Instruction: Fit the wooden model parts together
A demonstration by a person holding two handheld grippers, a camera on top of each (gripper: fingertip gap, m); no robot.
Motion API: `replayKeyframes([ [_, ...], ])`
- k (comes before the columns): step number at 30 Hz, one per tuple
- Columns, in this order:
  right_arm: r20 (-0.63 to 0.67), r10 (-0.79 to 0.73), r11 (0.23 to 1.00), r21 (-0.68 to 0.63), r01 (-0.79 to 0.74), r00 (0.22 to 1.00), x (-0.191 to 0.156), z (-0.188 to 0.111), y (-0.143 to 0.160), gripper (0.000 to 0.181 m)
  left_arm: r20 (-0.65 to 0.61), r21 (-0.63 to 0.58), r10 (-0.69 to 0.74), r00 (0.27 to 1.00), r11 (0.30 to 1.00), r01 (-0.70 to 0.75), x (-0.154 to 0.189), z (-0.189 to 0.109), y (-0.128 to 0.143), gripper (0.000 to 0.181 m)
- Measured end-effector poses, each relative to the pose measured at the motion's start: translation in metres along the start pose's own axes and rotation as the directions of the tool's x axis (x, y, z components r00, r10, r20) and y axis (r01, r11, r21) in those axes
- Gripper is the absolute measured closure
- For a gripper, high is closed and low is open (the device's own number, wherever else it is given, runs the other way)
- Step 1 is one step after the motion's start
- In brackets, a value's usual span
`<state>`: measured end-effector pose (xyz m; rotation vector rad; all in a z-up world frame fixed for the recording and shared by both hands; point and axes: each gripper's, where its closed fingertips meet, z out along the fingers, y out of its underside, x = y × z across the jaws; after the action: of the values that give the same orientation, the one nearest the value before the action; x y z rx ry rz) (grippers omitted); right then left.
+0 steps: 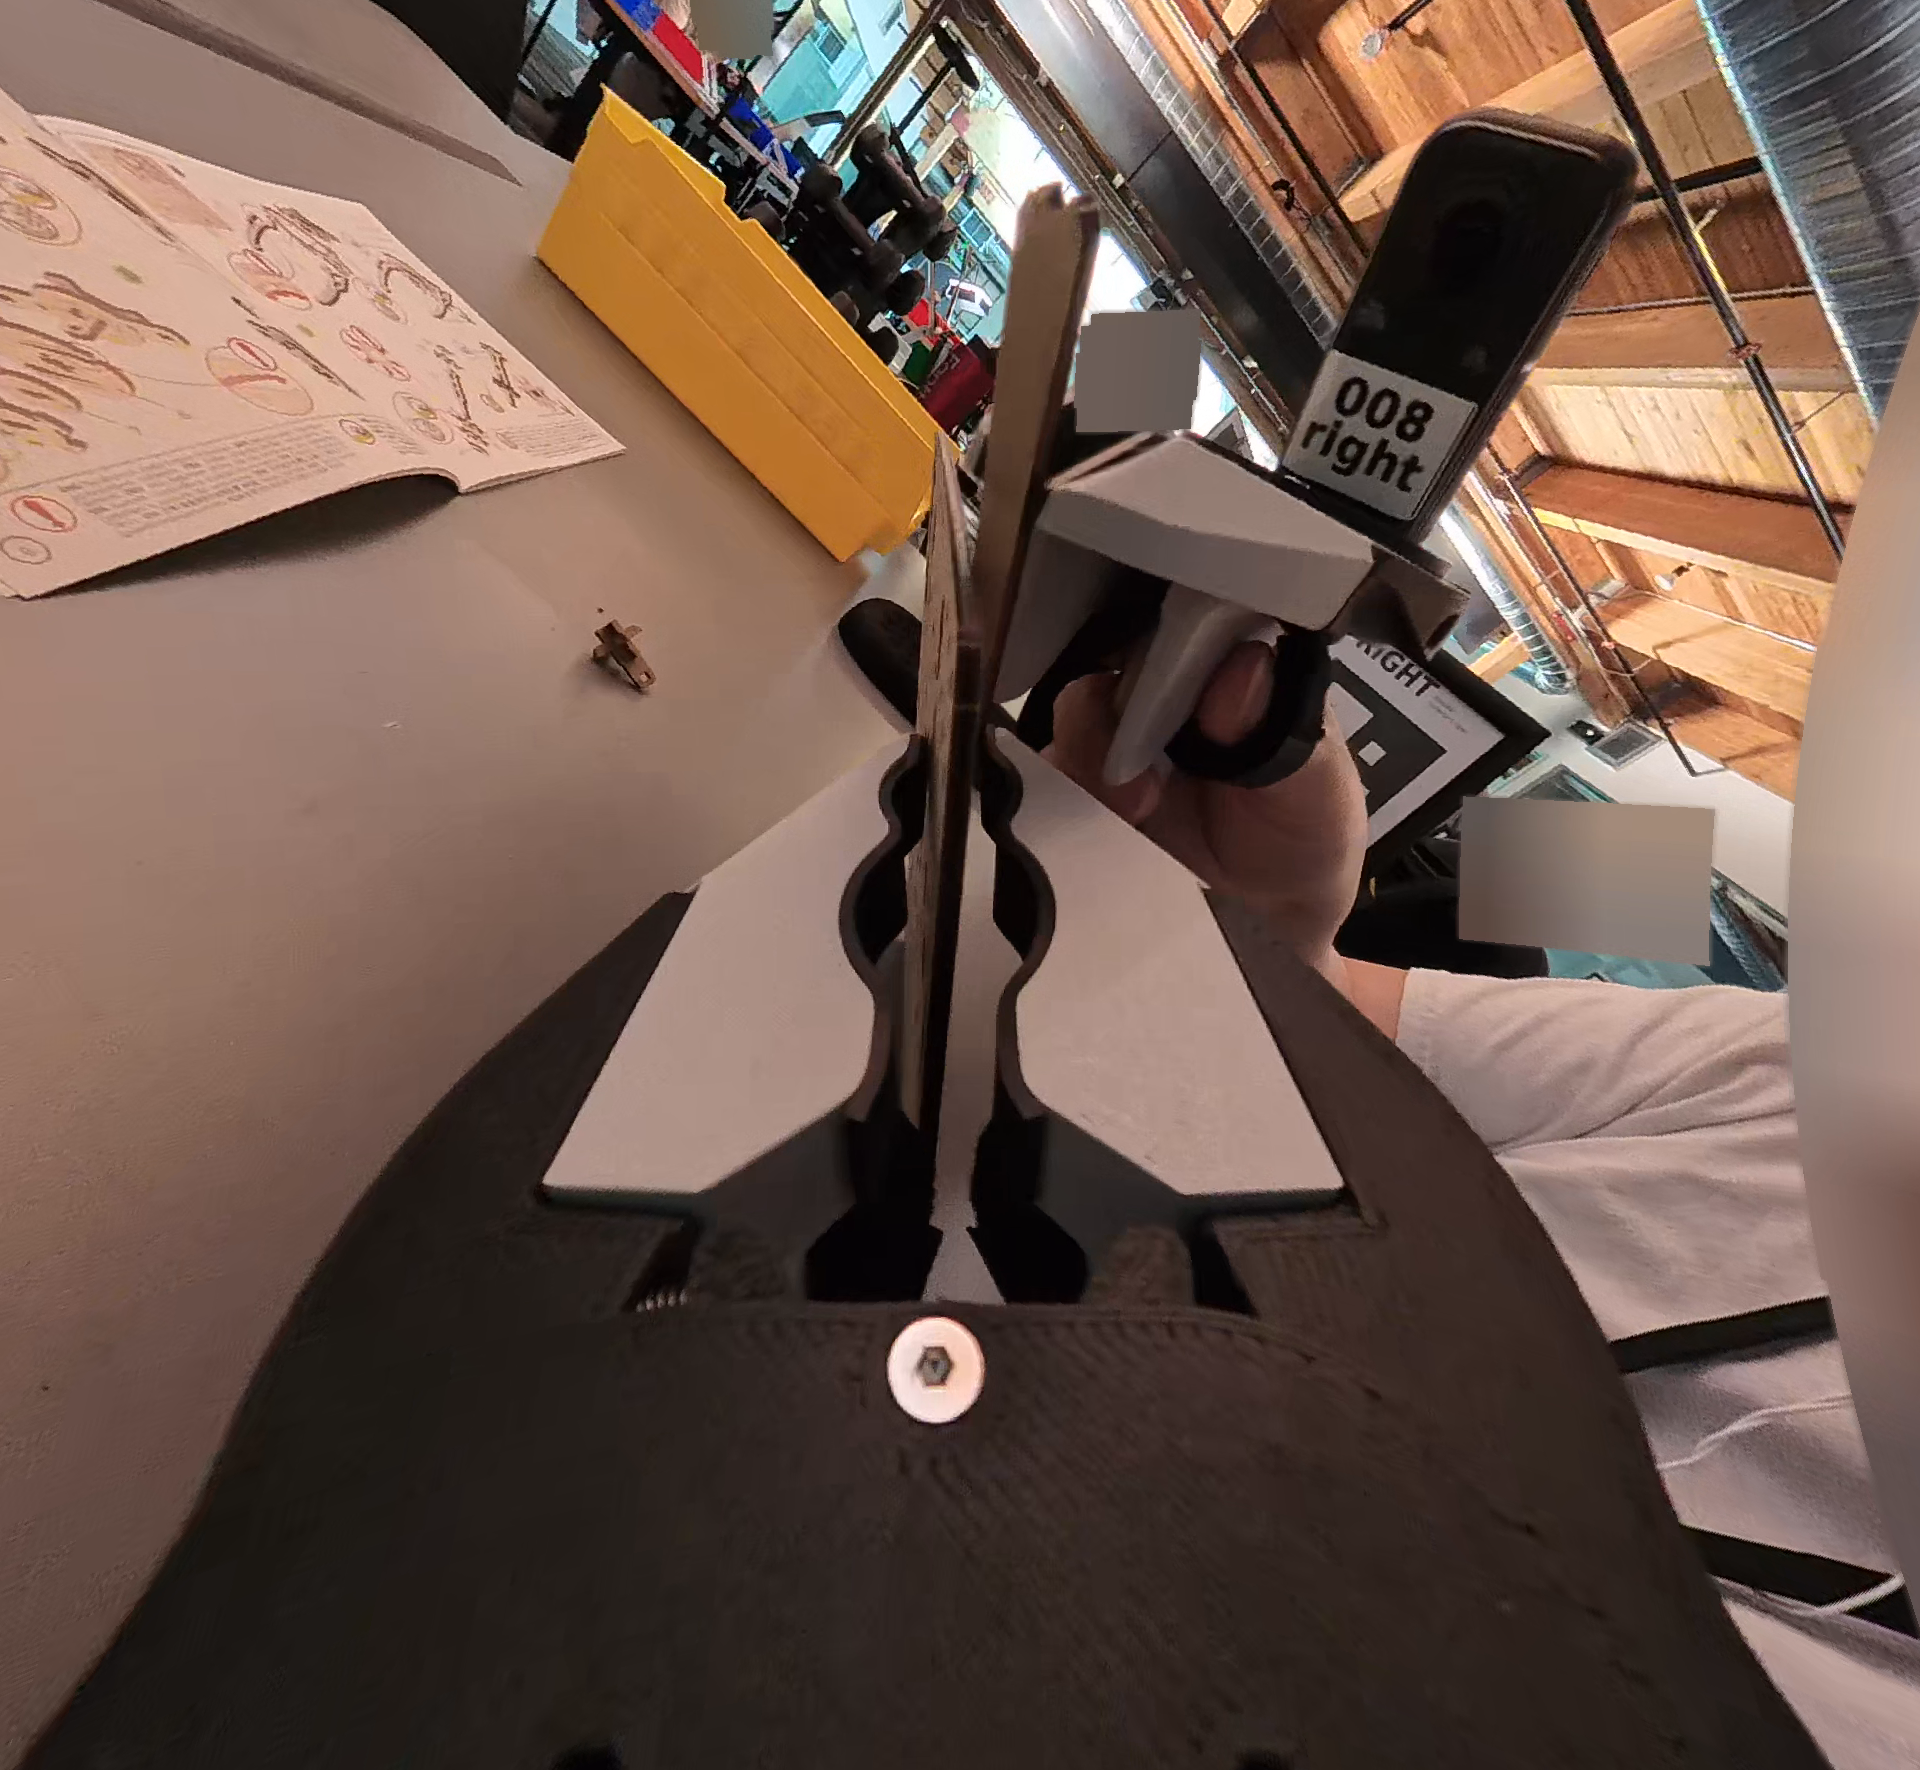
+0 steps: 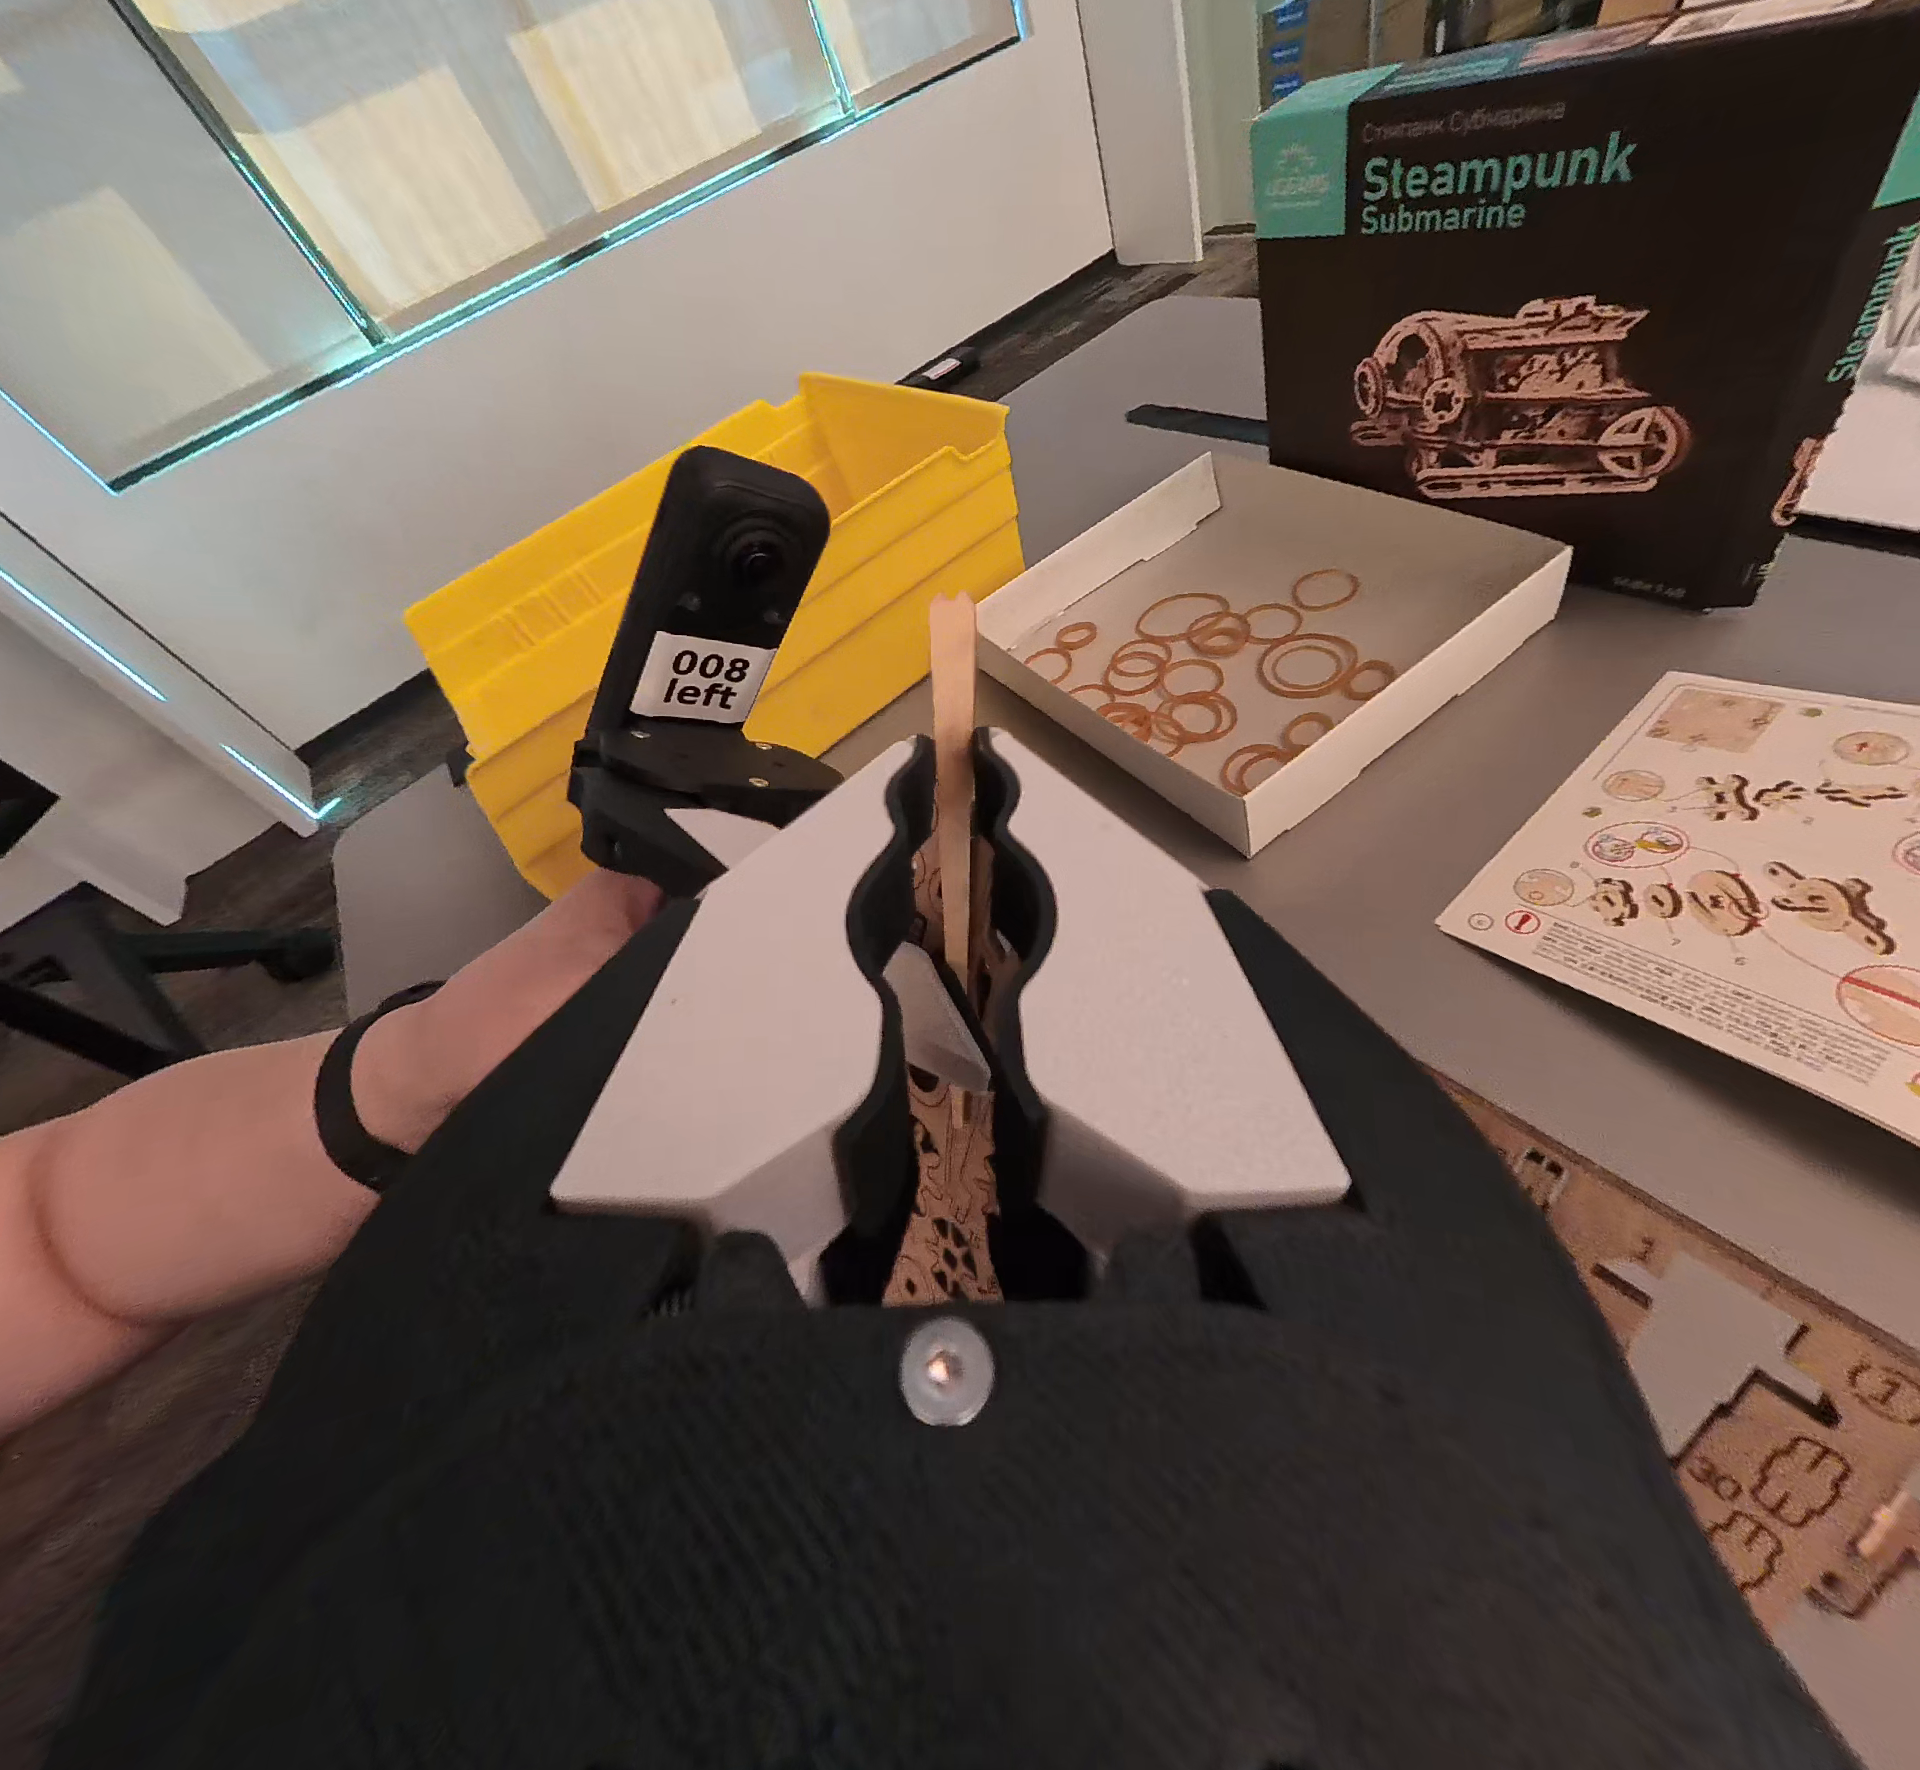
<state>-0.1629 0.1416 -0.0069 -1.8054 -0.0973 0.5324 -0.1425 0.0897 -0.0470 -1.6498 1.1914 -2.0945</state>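
Note:
In the left wrist view my left gripper [image 1: 948, 749] is shut on a thin dark wooden panel [image 1: 940, 681], seen edge-on and standing upright. A second flat wooden piece [image 1: 1039, 390] leans against its top, held by the right gripper, whose white finger [image 1: 1164, 515] shows beside it. In the right wrist view my right gripper [image 2: 951, 749] is shut on that pale wooden piece [image 2: 951, 681], also edge-on. Below it, between the jaws, lie a laser-cut wooden part [image 2: 940, 1221] and a tip of the left gripper's finger [image 2: 935, 1024]. Both grippers are held above the grey table.
A yellow bin [image 2: 727, 515] stands behind. A white tray [image 2: 1496, 640] holds several rubber bands. The model's box [image 2: 1579, 307] stands at the back right. An open instruction booklet [image 1: 260, 349] and a small loose wooden bit [image 1: 621, 655] lie on the table. A cut-out wooden sheet [image 2: 1766, 1429] lies lower right. The small loose wooden bit [image 1: 621, 655] is about 20 cm from both grippers' fingertips. My right wrist view [image 2: 1869, 1537] looks at it from another angle.

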Motion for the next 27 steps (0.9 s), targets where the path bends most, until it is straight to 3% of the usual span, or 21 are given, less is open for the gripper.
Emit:
replayKeyframes([
  [8, 0.037, -0.061, 0.998, 0.024, 0.060, 0.997, -0.005, -0.010, -0.017, 0.157, -0.013, 0.010, -0.033, 0.999, 0.999, 0.033, -0.001, -0.001, -0.001, 0.175],
  [10, 0.062, -0.110, 0.994, -0.020, 0.112, 0.992, -0.005, -0.012, -0.026, 0.157, -0.011, 0.005, -0.033, 0.999, 0.999, 0.033, -0.001, 0.000, 0.000, 0.175],
  [12, 0.110, -0.063, 0.987, -0.139, 0.078, 0.992, 0.002, -0.011, -0.033, 0.155, -0.004, -0.001, -0.028, 1.000, 1.000, 0.028, -0.002, 0.000, 0.001, 0.175],
  [15, 0.134, 0.040, 0.952, -0.308, 0.004, 0.990, 0.012, -0.008, -0.030, 0.149, -0.002, -0.004, -0.028, 1.000, 1.000, 0.028, -0.002, 0.000, 0.001, 0.175],
  [21, 0.042, -0.076, 0.931, -0.355, 0.086, 0.996, 0.016, 0.005, -0.010, 0.149, -0.002, 0.000, -0.031, 1.000, 1.000, 0.031, -0.003, -0.001, 0.000, 0.175],
  [27, 0.039, -0.080, 0.923, -0.376, 0.088, 0.996, 0.010, 0.012, -0.002, 0.154, -0.010, -0.006, -0.040, 0.999, 0.999, 0.040, -0.002, 0.000, 0.001, 0.175],
])
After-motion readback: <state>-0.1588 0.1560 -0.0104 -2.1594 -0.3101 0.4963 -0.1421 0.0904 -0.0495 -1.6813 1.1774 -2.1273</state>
